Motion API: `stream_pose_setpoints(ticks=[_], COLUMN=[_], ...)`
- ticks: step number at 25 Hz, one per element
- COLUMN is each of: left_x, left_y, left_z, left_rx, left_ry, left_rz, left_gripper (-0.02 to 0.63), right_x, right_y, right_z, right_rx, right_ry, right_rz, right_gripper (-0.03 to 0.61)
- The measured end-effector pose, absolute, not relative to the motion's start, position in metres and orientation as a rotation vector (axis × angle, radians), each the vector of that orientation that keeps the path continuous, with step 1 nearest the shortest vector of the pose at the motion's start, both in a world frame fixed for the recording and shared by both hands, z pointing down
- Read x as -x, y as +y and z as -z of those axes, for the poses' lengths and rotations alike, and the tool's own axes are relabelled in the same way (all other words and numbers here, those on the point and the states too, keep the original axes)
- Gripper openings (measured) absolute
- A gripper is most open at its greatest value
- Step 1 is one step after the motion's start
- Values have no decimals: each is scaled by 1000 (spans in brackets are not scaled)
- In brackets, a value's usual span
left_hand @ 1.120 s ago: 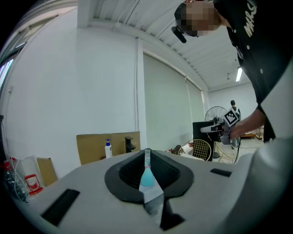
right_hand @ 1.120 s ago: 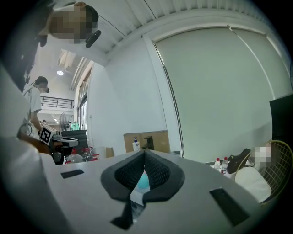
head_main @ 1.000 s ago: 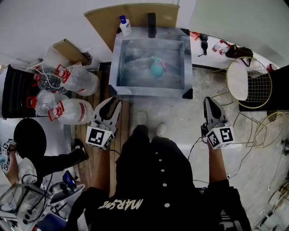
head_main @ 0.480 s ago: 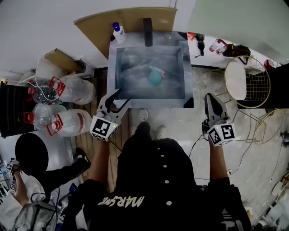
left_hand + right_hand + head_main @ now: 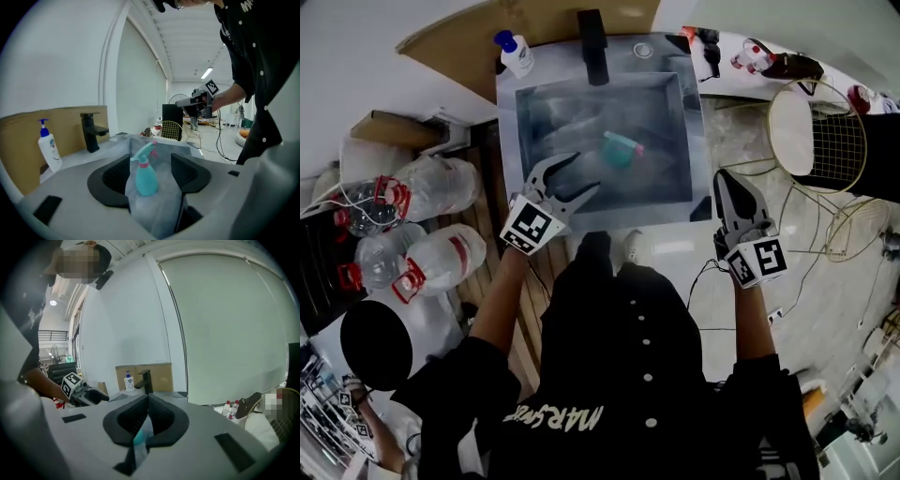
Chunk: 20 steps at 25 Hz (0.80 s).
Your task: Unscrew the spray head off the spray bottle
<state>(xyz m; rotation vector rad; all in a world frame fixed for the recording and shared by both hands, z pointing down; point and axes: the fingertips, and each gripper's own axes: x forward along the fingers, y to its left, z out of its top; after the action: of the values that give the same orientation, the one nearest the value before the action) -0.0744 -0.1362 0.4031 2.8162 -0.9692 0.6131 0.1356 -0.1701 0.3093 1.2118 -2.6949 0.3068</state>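
Observation:
A teal spray bottle (image 5: 617, 150) with a pink collar and a teal trigger head stands in the grey sink basin (image 5: 553, 112). My left gripper (image 5: 586, 172) hovers over the sink's front edge, short of the bottle. Its jaws are opening and nothing is between the pads. In the left gripper view the bottle (image 5: 146, 177) shows upright beyond and between the spread fingers (image 5: 115, 176). My right gripper (image 5: 725, 180) is shut and empty, outside the sink's right front corner. In the right gripper view the pressed-together jaws of the right gripper (image 5: 147, 404) hide most of the bottle.
A black faucet (image 5: 592, 36) and a white pump bottle (image 5: 516, 54) stand on the sink's back ledge, in front of cardboard. Large water jugs (image 5: 436, 187) lie on the floor at the left. A gold wire chair (image 5: 820, 131) stands at the right, with small bottles (image 5: 750, 54) behind it.
The left gripper has moved forward from beside the sink to over its front edge, and its jaws have spread wider. The right gripper has stayed shut near the sink's right corner.

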Motion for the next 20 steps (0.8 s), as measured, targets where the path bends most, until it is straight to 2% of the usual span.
stream_pose_setpoints(ticks=[9, 20], left_x=[57, 33], left_y=[-194, -215], left_z=[-517, -596], left_rx=[-2750, -2701], left_ry=[-668, -569], left_rz=[-721, -757], left_gripper=[354, 377], right_x=[-86, -67], right_y=[-206, -219], right_z=[-349, -380], right_rx=[-1099, -1057], right_ry=[-2639, -2639], right_rz=[-319, -364], right_gripper=[14, 14])
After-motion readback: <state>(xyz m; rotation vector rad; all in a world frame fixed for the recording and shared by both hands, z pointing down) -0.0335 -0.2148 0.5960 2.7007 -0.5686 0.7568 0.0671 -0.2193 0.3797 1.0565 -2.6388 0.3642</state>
